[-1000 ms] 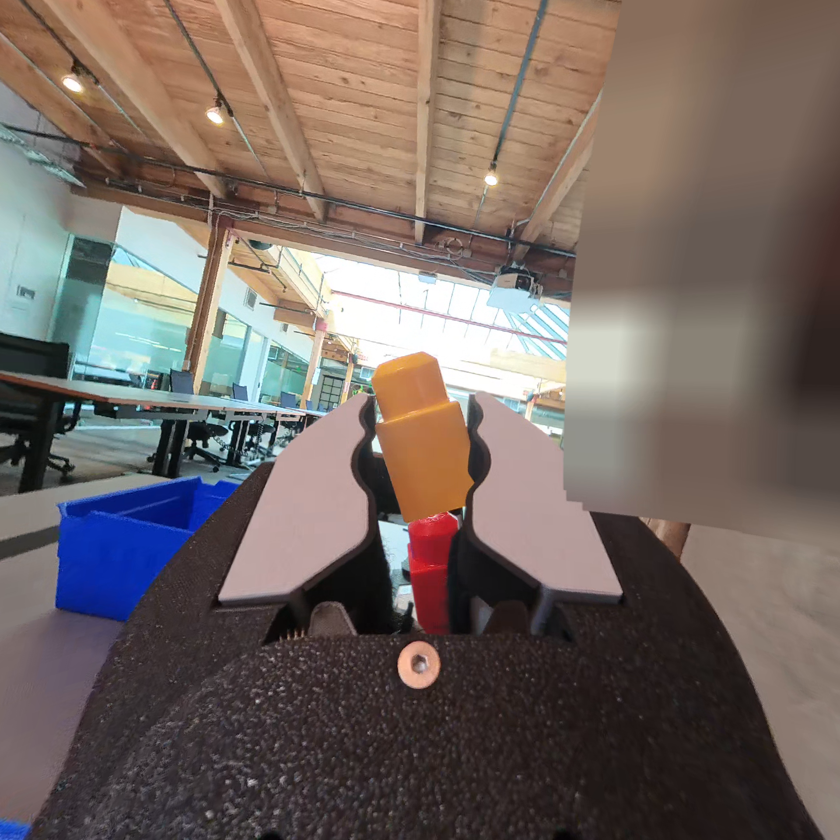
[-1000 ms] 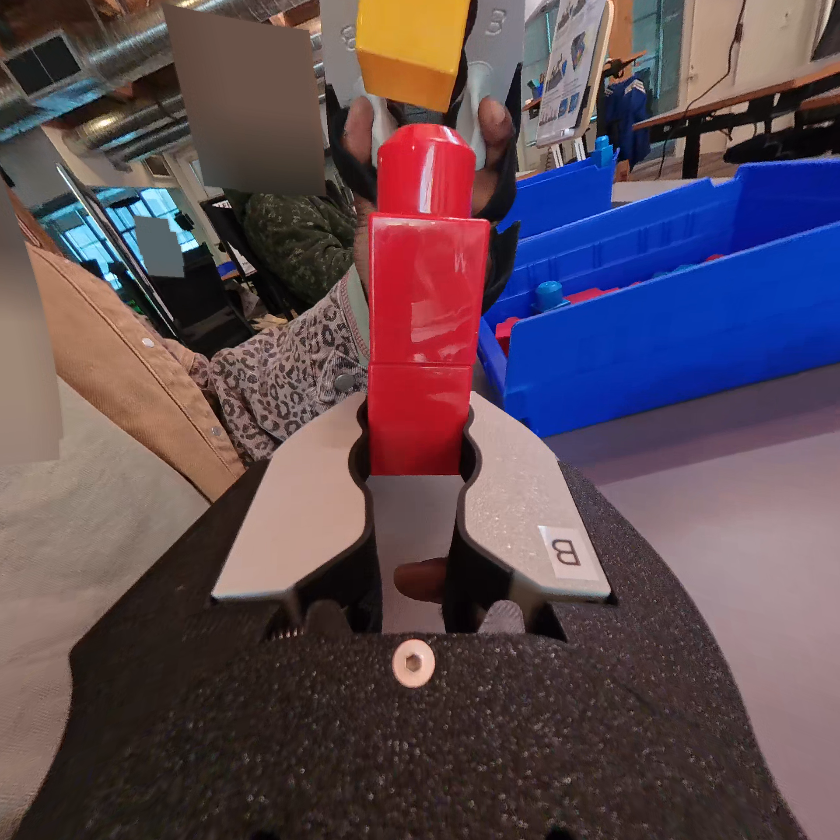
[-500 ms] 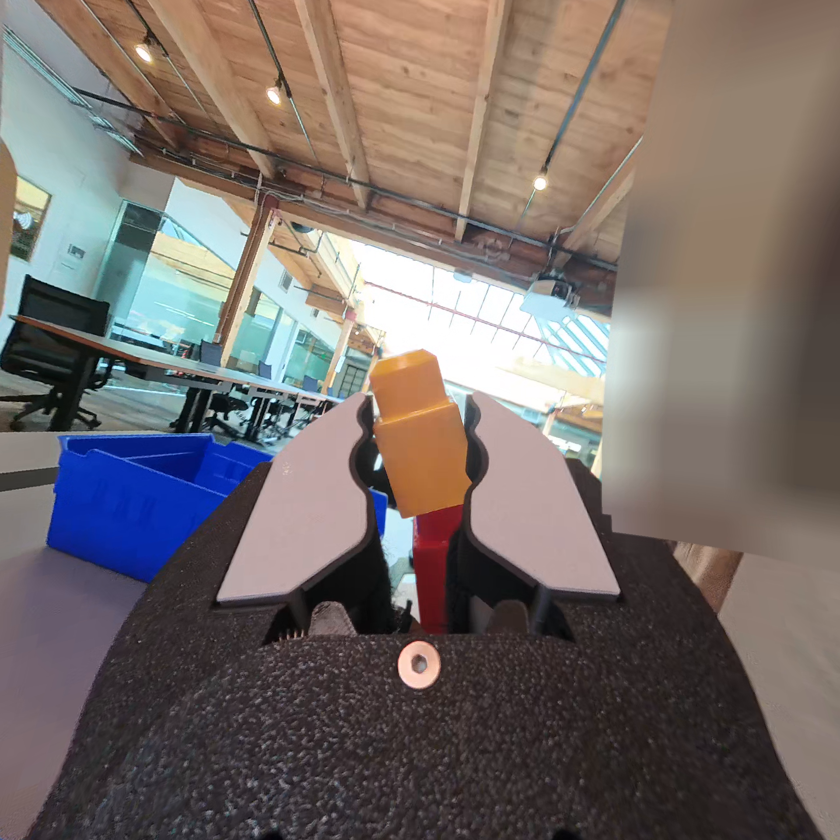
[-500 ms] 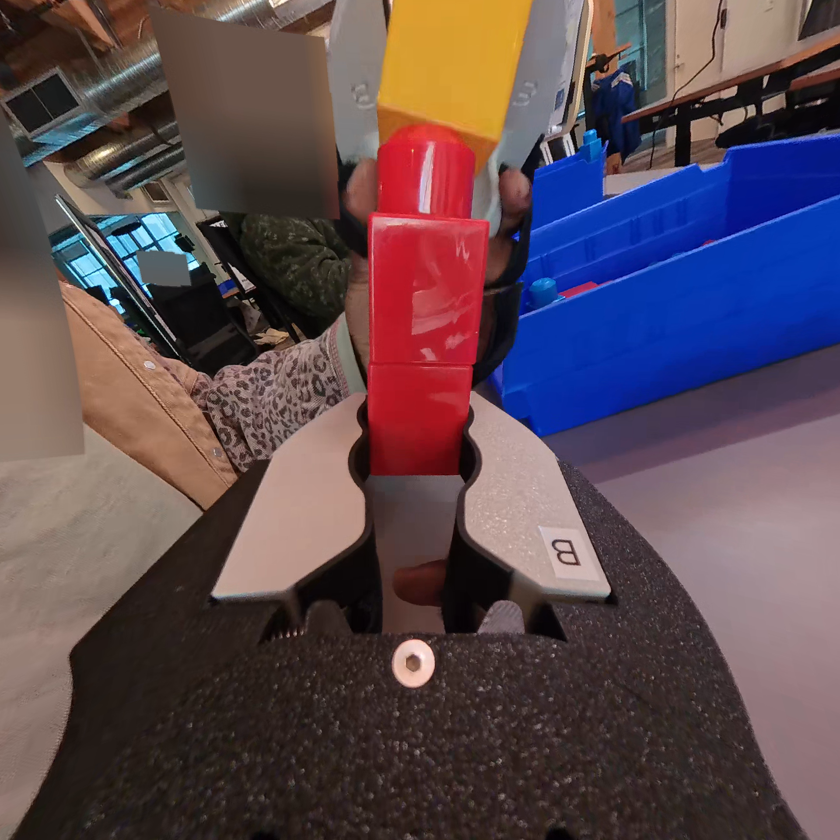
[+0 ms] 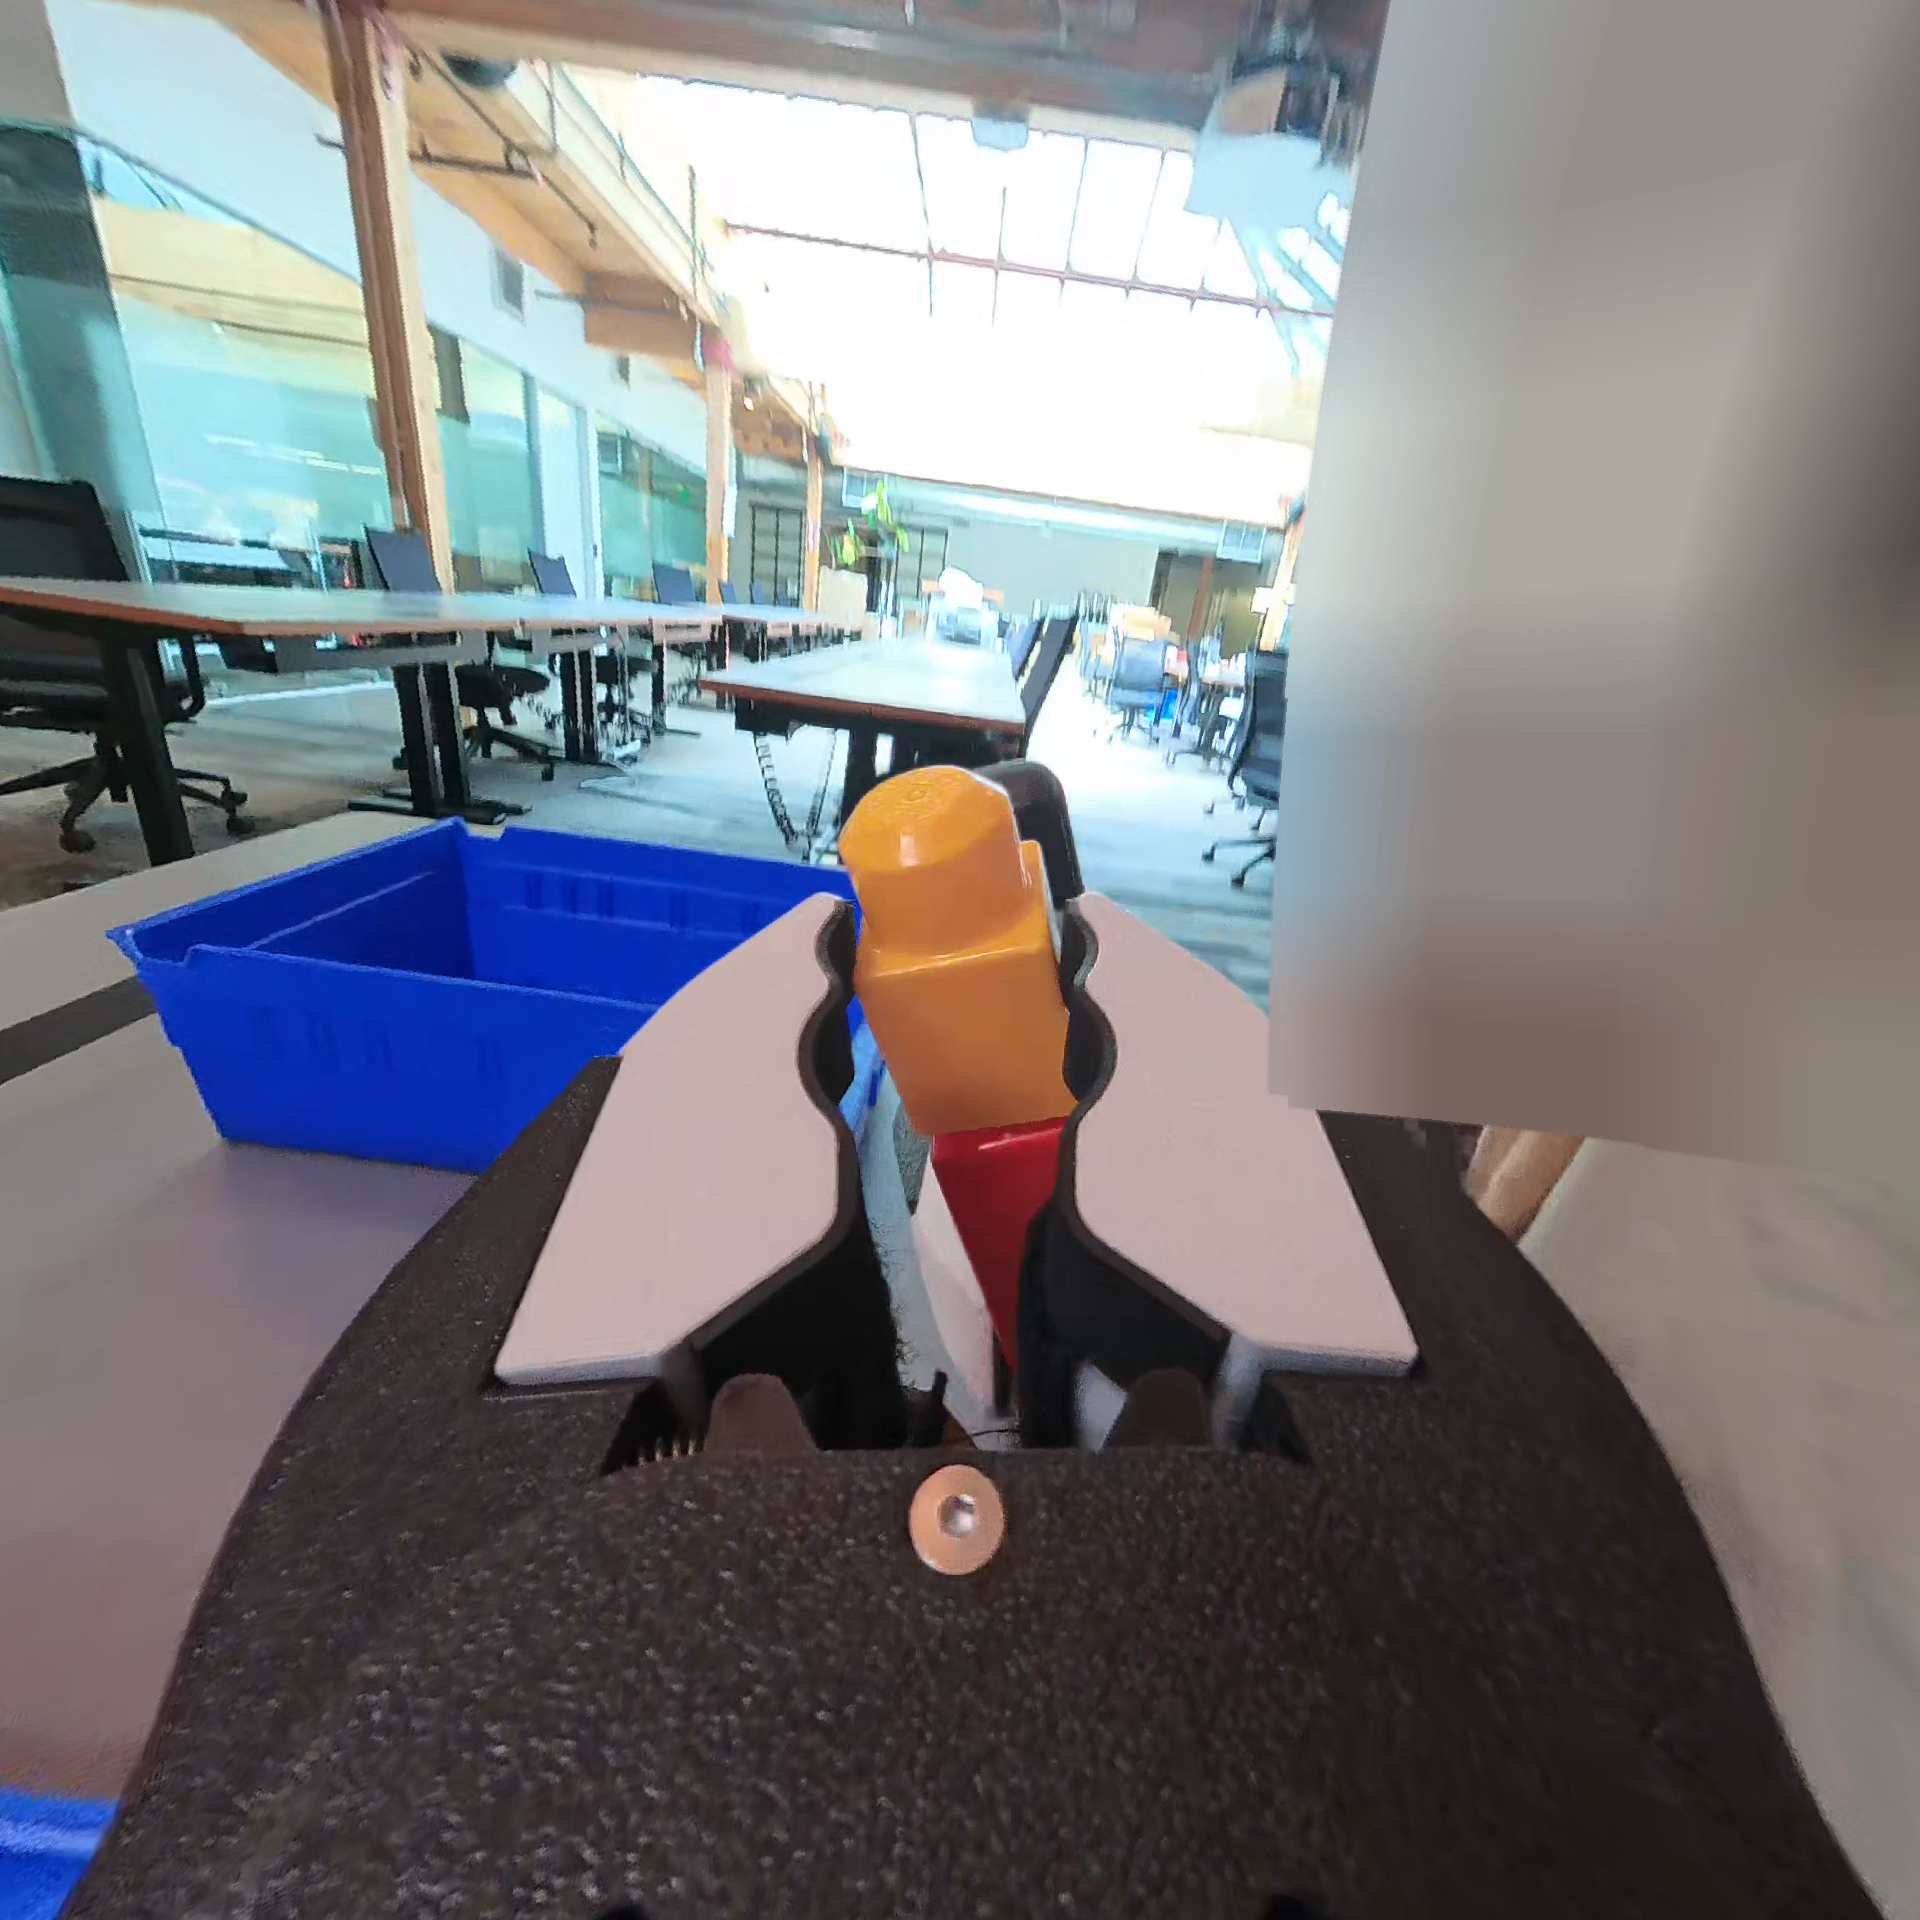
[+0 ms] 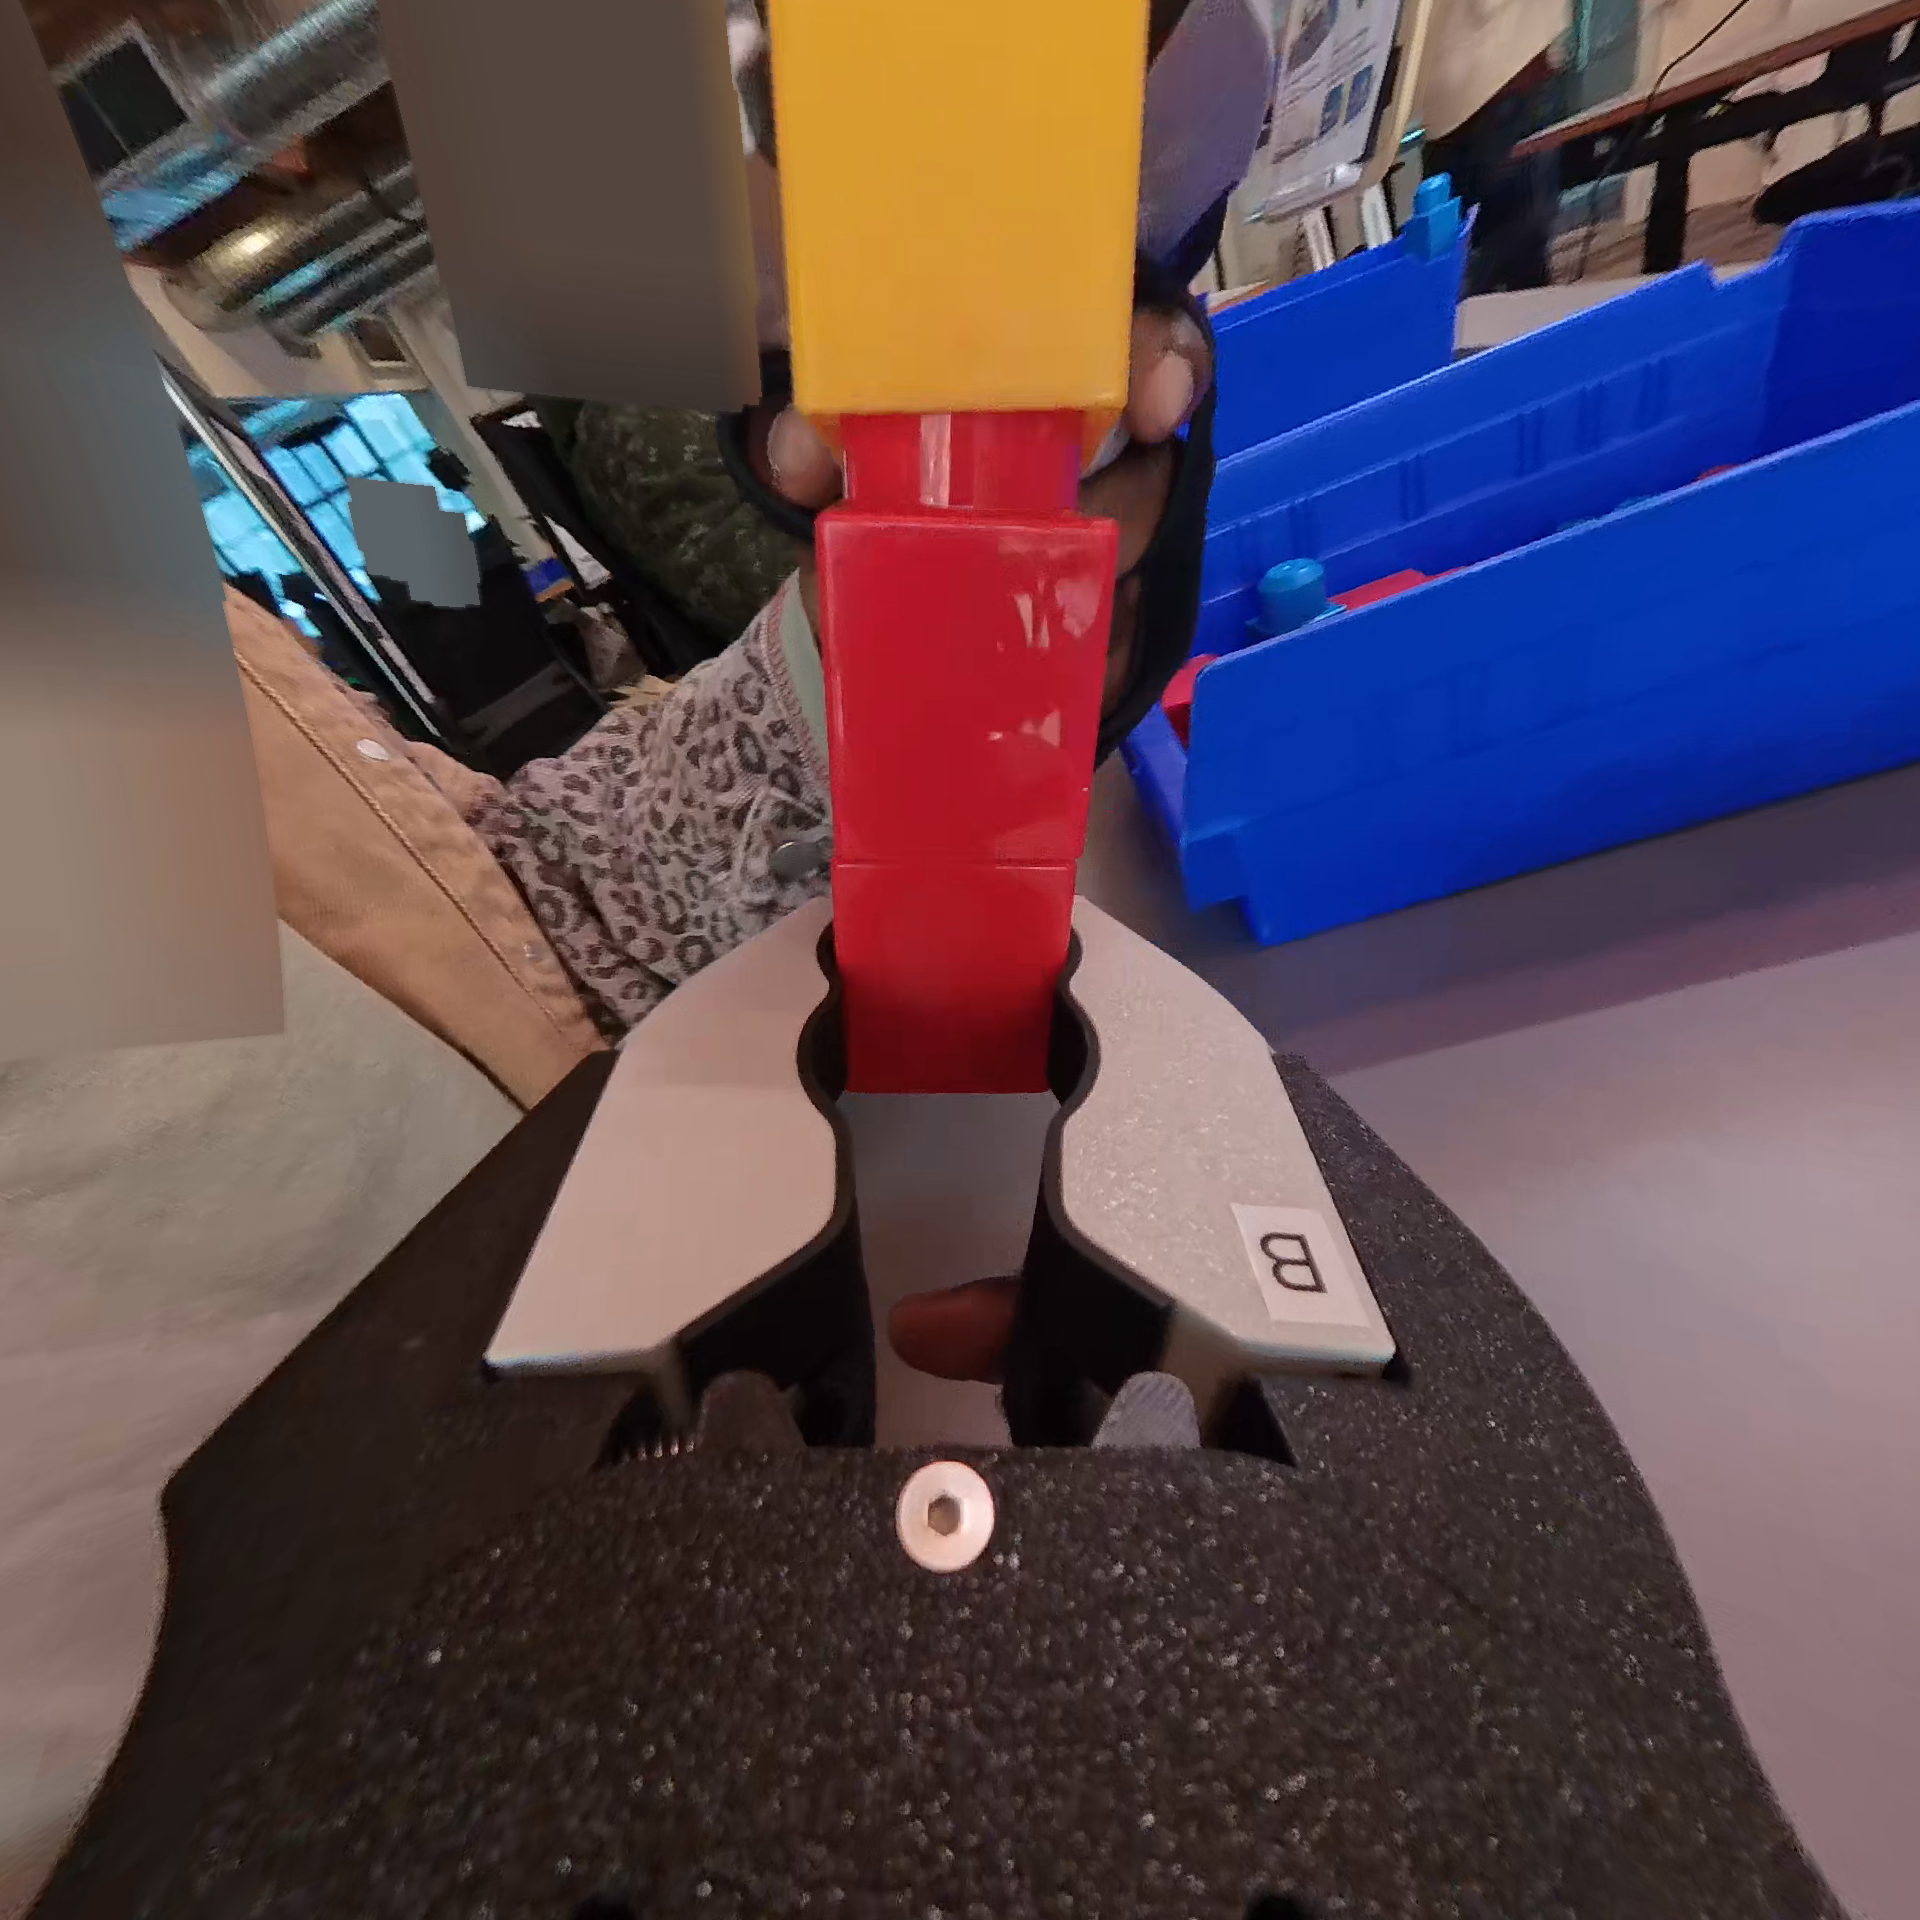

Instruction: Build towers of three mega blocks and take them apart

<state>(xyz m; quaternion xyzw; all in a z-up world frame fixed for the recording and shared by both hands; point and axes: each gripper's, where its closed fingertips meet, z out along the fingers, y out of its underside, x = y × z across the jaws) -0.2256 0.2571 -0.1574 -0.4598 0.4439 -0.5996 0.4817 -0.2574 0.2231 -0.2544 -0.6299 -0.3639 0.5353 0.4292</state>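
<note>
Down onto the red stack's (image 6: 961,727) stud has come the orange block (image 6: 956,208), clamped by the left gripper (image 5: 961,997), while the right gripper (image 6: 945,997) grips the bottom red block, nearly completing a three-block tower

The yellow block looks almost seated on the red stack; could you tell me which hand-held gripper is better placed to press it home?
Left: it clamps the yellow block over the red stud; the right merely steadies the bottom red block.
</note>
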